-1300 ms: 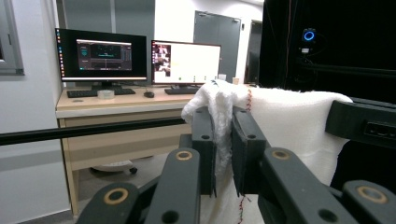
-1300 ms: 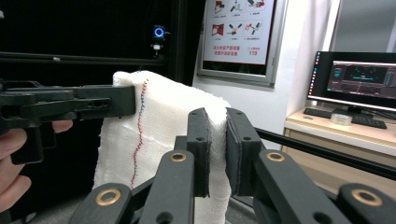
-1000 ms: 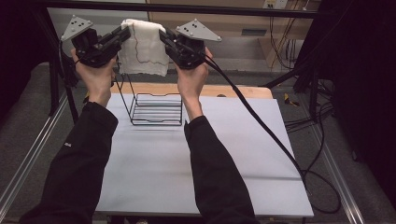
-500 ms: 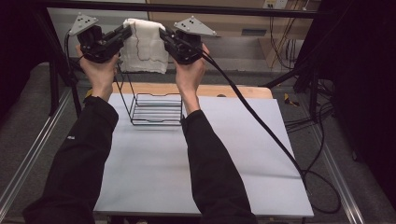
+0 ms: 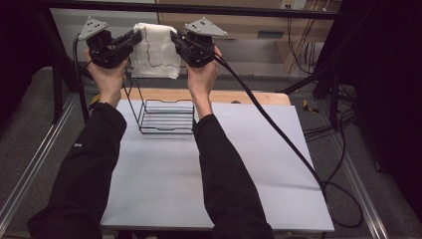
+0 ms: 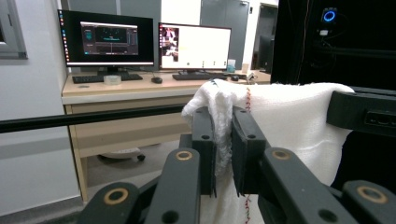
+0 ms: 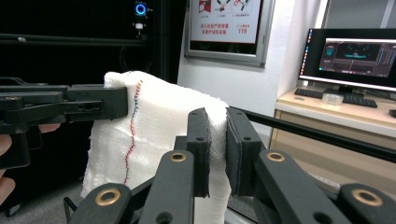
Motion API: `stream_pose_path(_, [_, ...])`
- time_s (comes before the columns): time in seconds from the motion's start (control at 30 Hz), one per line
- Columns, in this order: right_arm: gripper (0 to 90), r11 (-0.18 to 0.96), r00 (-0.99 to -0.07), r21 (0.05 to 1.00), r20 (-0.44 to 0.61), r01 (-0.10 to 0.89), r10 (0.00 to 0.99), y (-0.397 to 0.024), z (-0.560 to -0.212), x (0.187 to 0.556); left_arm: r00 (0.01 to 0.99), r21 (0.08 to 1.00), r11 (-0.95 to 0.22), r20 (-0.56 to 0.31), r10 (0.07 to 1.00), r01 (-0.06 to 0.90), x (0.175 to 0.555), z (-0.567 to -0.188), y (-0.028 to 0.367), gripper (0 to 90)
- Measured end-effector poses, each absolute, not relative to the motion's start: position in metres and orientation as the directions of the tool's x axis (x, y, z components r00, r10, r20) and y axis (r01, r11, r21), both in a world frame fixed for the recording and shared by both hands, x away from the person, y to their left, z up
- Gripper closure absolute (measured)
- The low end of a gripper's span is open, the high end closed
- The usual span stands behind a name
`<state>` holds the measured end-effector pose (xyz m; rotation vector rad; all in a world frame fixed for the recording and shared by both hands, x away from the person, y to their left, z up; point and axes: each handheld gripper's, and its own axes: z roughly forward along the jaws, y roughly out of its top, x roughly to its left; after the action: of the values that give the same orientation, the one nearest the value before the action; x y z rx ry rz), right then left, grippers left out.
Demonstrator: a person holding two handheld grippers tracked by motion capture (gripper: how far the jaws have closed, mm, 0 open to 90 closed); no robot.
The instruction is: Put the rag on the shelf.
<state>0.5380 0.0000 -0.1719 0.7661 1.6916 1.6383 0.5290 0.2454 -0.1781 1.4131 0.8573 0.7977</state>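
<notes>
A white cloth with a thin coloured stitched line hangs in the air above the far end of the table, stretched between both grippers. My left gripper is shut on the cloth's upper left corner, and the left gripper view shows the cloth pinched between its black pads with my left gripper pointing level. My right gripper is shut on the upper right corner; in the right gripper view the cloth runs from my right gripper across to the other one. A black wire rack stands below.
The grey table top spreads in front of the rack, with a wooden strip along its far edge. A black frame bar crosses overhead behind the grippers. Thick cables trail over the right side of the table and onto the floor.
Both hands have carried the stretched cloth a little farther from the person, toward the back of the table. The grip on both corners is unchanged.
</notes>
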Motion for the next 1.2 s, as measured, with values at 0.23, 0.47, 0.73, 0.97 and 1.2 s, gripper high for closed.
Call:
stream_pose_path(0.23, [81.2,0.079,-0.617,0.996,-0.081,-0.03,0.783,0.003,-0.177,0.539,0.488,0.999,0.007,-0.029,0.872,0.047,0.529,-0.188,0.249,80.8])
stream_pose_path(0.47, [81.2,0.093,-0.623,0.995,-0.086,-0.021,0.778,0.006,-0.182,0.537,0.481,0.999,-0.008,-0.019,0.876,0.054,0.528,-0.192,0.25,80.9])
stream_pose_path(0.73, [81.1,0.1,-0.634,0.995,-0.085,-0.012,0.769,0.008,-0.184,0.537,0.475,0.999,-0.026,0.002,0.88,0.045,0.529,-0.193,0.254,80.9])
stream_pose_path(0.97, [81.1,0.099,-0.634,0.995,-0.084,-0.012,0.768,0.008,-0.185,0.541,0.465,0.999,-0.037,0.017,0.885,0.034,0.531,-0.189,0.251,80.9])
stream_pose_path(1.2, [81.1,0.107,-0.626,0.994,-0.093,-0.016,0.775,0.0,-0.184,0.54,0.5,0.999,-0.015,-0.012,0.866,0.049,0.532,-0.201,0.245,80.9])
